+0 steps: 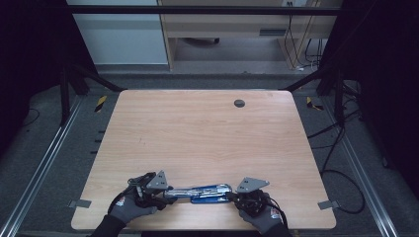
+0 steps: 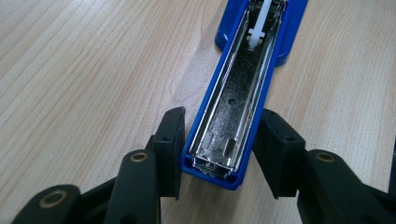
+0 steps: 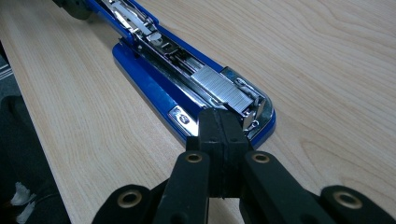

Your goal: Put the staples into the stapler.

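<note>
Opened blue stapler between your two grippers at the near edge of the counter.

The stapler [image 1: 202, 191] lies unfolded flat on the counter [image 1: 197, 133], its hinged top arm [image 2: 233, 116] swung out toward your left hand and its base toward your right. A strip of staples [image 3: 223, 88] sits in the base's metal channel, close to the front end. Your left gripper [image 2: 219, 154] lies level with its fingers [image 2: 170, 149] apart on either side of the top arm's tip, just beside it. Your right gripper [image 3: 223, 140] has its fingers pressed together, empty, tips at the stapler's front end. Both gloved hands rest low at the counter's near edge.
</note>
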